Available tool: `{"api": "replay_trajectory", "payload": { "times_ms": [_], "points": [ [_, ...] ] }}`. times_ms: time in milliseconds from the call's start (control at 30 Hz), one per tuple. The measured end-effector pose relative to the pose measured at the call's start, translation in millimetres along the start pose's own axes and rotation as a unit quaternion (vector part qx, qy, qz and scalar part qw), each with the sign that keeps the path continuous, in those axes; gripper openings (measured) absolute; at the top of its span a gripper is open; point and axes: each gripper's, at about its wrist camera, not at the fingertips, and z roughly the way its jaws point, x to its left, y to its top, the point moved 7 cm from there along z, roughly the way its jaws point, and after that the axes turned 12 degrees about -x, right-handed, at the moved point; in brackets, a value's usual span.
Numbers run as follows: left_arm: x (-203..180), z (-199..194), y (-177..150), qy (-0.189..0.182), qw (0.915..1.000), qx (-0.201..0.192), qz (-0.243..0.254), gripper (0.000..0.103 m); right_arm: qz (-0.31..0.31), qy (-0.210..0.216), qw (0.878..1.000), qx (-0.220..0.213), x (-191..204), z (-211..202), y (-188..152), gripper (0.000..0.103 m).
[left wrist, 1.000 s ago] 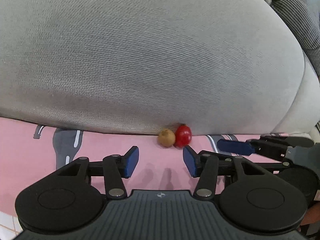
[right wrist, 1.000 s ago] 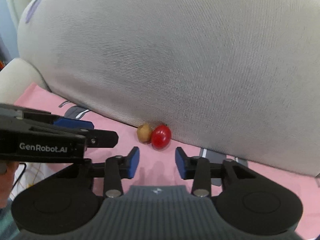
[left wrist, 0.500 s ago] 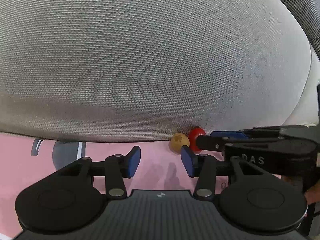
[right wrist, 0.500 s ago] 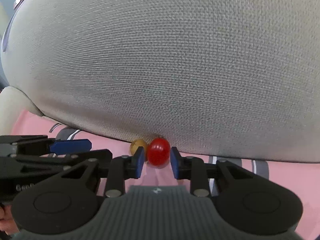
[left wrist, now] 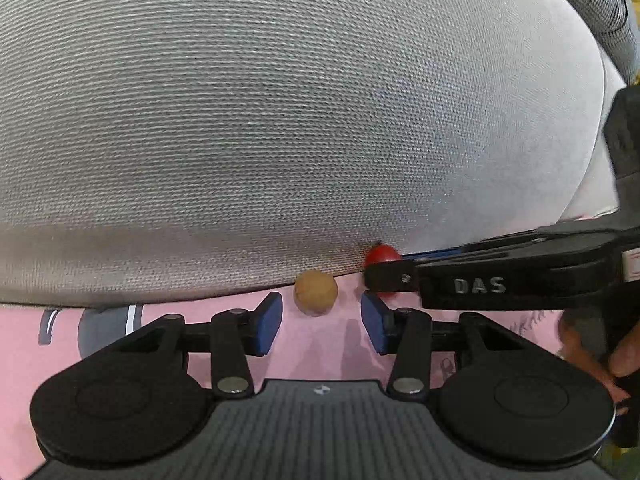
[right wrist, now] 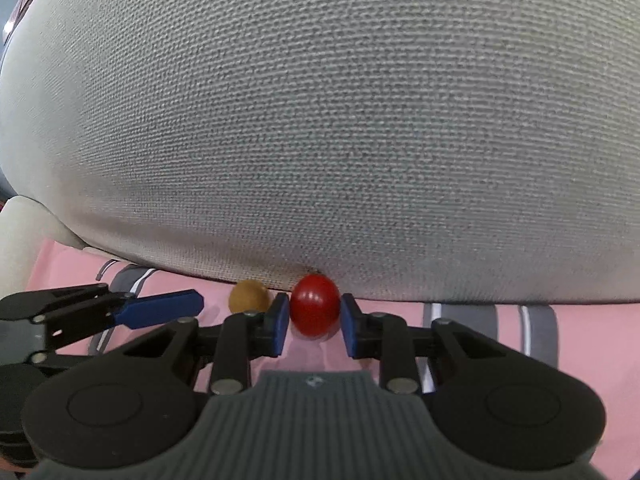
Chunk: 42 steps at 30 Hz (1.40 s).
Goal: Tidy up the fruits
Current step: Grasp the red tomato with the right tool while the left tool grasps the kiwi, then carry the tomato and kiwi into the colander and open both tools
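Observation:
A small red round fruit [right wrist: 315,304] and a small brown round fruit [right wrist: 249,296] lie on a pink printed cloth [right wrist: 592,344] against a grey cushion. My right gripper [right wrist: 314,322] has its blue pads on both sides of the red fruit, touching or nearly touching it. In the left wrist view the brown fruit [left wrist: 315,293] sits just ahead of my open left gripper [left wrist: 321,322], between its fingertips. The red fruit [left wrist: 381,255] is partly hidden there behind the right gripper's finger.
A large grey woven cushion [left wrist: 280,120] fills the view right behind the fruits. A darker checked cushion [left wrist: 616,8] is at the upper right. The pink cloth [left wrist: 24,356] runs left and right. The person's hand [left wrist: 592,348] holds the right gripper.
Both grippers moved forward toward the cushion. The right gripper's jaws closed in around the red fruit. The left gripper came up to the brown fruit, jaws still open.

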Motion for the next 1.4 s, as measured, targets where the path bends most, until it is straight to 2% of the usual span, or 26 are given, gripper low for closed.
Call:
{"api": "replay_trajectory", "payload": {
  "times_ms": [200, 400, 467, 633, 700, 933, 1133, 1400],
  "points": [
    [-7.8, 19.2, -2.8, 0.014, 0.9998, 0.011, 0.005, 0.05, -0.007, -0.014, 1.0, 0.005, -12.6, -10.3, 4.3, 0.024],
    [-10.3, 36.3, -6.4, 0.025, 0.9996, 0.015, 0.001, 0.041, 0.006, -0.016, 1.0, 0.008, -26.8, -13.8, 7.3, 0.024],
    [-10.2, 42.5, -8.2, 0.028, 0.9995, 0.016, -0.003, 0.035, 0.005, -0.018, 1.0, 0.008, -25.6, -9.9, 8.9, 0.024],
    [-8.4, 52.5, -11.5, 0.028, 0.9993, 0.018, -0.018, 0.03, 0.007, -0.019, 1.0, 0.01, -23.5, -5.0, 9.8, 0.025],
    [-5.4, 50.0, -9.8, 0.031, 0.9991, 0.017, -0.025, 0.03, 0.008, -0.019, 1.0, 0.013, -18.1, 4.0, 7.8, 0.025],
    [-6.9, 29.4, -12.9, 0.033, 0.9987, 0.015, -0.035, 0.03, 0.001, -0.017, 1.0, 0.008, -15.8, -2.2, 0.4, 0.025],
    [-10.4, -0.5, -8.4, 0.026, 0.9983, 0.003, -0.052, 0.03, 0.0, -0.002, 1.0, -0.008, -8.3, -35.1, 1.6, 0.024],
    [-30.8, -46.7, 0.0, 0.01, 0.9984, -0.012, -0.055, 0.03, 0.016, 0.019, 0.999, -0.042, -6.0, -106.3, -7.2, 0.024]
  ]
}}
